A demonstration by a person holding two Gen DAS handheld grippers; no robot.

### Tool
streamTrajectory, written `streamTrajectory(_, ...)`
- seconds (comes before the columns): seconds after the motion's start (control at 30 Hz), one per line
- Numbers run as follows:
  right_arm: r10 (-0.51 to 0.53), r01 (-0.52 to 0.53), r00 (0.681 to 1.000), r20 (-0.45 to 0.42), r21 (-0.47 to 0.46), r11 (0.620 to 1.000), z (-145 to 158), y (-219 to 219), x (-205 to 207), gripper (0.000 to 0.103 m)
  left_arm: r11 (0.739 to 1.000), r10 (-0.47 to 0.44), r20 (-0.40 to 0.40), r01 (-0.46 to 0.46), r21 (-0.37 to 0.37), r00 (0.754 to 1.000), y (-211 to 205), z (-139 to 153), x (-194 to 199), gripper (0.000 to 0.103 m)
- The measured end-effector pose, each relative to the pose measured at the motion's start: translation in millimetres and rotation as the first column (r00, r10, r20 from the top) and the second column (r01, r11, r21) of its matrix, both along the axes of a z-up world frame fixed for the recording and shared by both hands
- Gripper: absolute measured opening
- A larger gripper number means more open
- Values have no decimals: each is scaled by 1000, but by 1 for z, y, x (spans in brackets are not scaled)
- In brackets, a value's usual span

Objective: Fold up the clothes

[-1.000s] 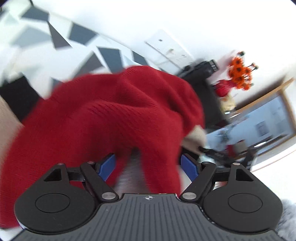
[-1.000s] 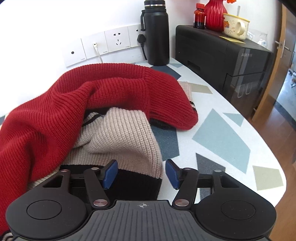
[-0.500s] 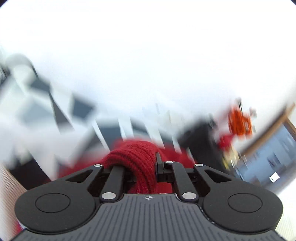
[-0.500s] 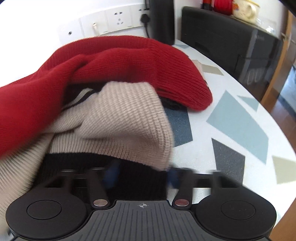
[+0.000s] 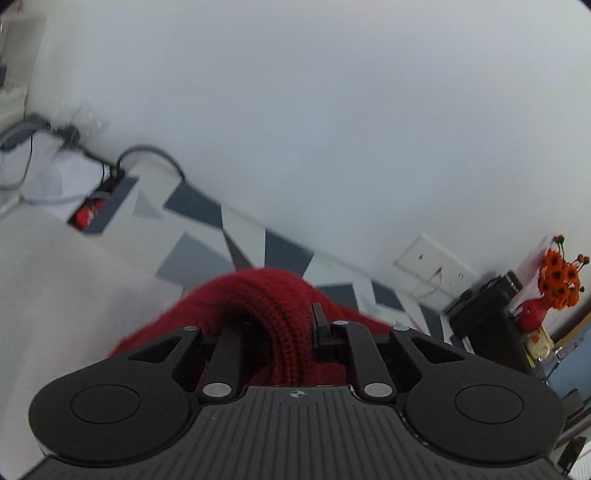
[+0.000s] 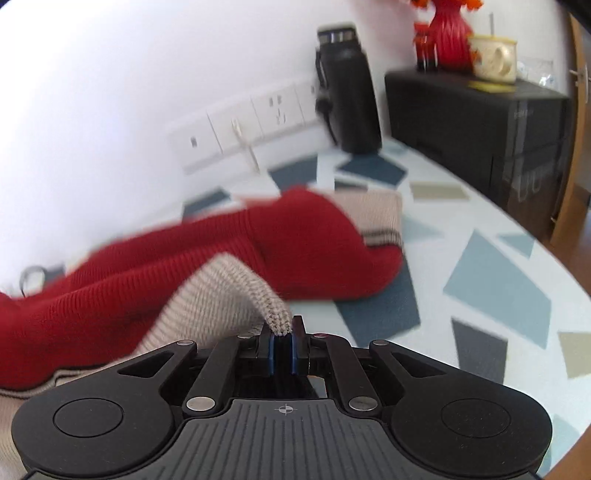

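A knit sweater in red, beige and black lies bunched on the patterned table. In the left wrist view my left gripper [image 5: 284, 325] is shut on a thick fold of its red part [image 5: 266, 291], which bulges up between the fingers and hides the left fingertip. In the right wrist view my right gripper [image 6: 282, 334] is shut on the beige ribbed edge [image 6: 266, 299], lifted above the table. A red sleeve [image 6: 317, 240] stretches across behind it, with a beige striped cuff [image 6: 380, 221] lying beyond.
The white table with grey and blue shapes [image 6: 491, 280] curves away on the right. By the wall stand a black bottle [image 6: 347, 96] and sockets [image 6: 258, 118]. A black cabinet [image 6: 476, 122] carries a red vase [image 6: 448, 33] and a mug [image 6: 495, 59]. Cables [image 5: 110, 173] lie far left.
Both grippers went from open to shut, the left on red knit, the right on the beige edge. Both have lifted, and the sweater is pulled up from the pile.
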State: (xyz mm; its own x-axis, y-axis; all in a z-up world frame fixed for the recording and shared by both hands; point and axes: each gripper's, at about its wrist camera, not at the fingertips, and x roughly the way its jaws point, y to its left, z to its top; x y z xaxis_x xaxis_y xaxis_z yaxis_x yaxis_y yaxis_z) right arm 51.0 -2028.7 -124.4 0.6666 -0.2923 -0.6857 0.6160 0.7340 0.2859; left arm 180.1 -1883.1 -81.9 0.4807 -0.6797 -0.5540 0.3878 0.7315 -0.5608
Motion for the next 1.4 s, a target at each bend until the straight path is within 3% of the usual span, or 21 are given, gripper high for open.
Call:
streamTrajectory(0.03,10,-9,1000,-27,13,1000,-5,1,2,8,1000,4,-32,-4,-14,999,7,-10,-3,37)
streamTrajectory(0.07,20,-18,998,-54,27,999,-11,2,4,11,1000,7,-63,-9,-29,998,14,-19,-5,63)
streamTrajectory(0.1,29,-26,997,-78,38,999,-16,3,6,13,999,0,-74,-3,-39,997,19,-24,-10,78)
streamTrajectory(0.23,60,-58,994,-92,26,998,-16,14,2,37,997,-72,-30,71,-23,997,32,-25,-41,84)
streamTrajectory(0.3,78,-76,994,-79,20,997,-13,18,-1,42,995,-96,-38,96,10,995,42,-23,-57,89)
streamTrajectory(0.47,115,-116,991,61,7,993,4,12,1,72,991,-115,-121,122,49,986,61,-46,-91,90)
streamTrajectory(0.6,131,-132,989,67,7,991,8,1,27,74,989,-78,-152,96,114,985,51,-68,-104,90)
streamTrajectory(0.7,155,-155,988,2,26,988,-5,-5,58,75,994,-17,-196,39,106,980,39,-82,-100,88)
streamTrajectory(0.73,159,-158,987,-25,44,987,-11,-7,67,75,995,4,-214,18,102,977,35,-86,-99,84)
streamTrajectory(0.8,160,-156,984,-71,70,985,-23,-8,81,73,991,26,-215,3,133,976,26,-91,-95,47)
streamTrajectory(0.83,164,-160,983,-82,52,986,-27,-5,83,64,987,29,-208,4,158,978,22,-91,-93,38)
streamTrajectory(0.87,168,-166,981,-93,34,986,-31,-2,84,40,984,24,-201,13,180,979,17,-91,-91,26)
streamTrajectory(0.9,179,-178,979,-95,16,984,-33,1,83,24,980,14,-195,26,199,981,13,-91,-89,23)
streamTrajectory(0.93,181,-181,979,-93,11,983,-35,4,79,15,972,6,-187,38,230,982,7,-90,-87,23)
streamTrajectory(1.03,177,-179,981,-77,-24,984,-36,8,58,8,944,-14,-158,65,323,987,-11,-85,-80,21)
streamTrajectory(1.33,-23,27,999,-39,90,996,-44,-10,-43,7,906,-182,-81,200,373,980,-88,-74,-49,21)
streamTrajectory(1.4,-14,18,999,-48,86,996,-43,-7,-44,7,908,-209,-70,220,358,975,-107,-73,-42,21)
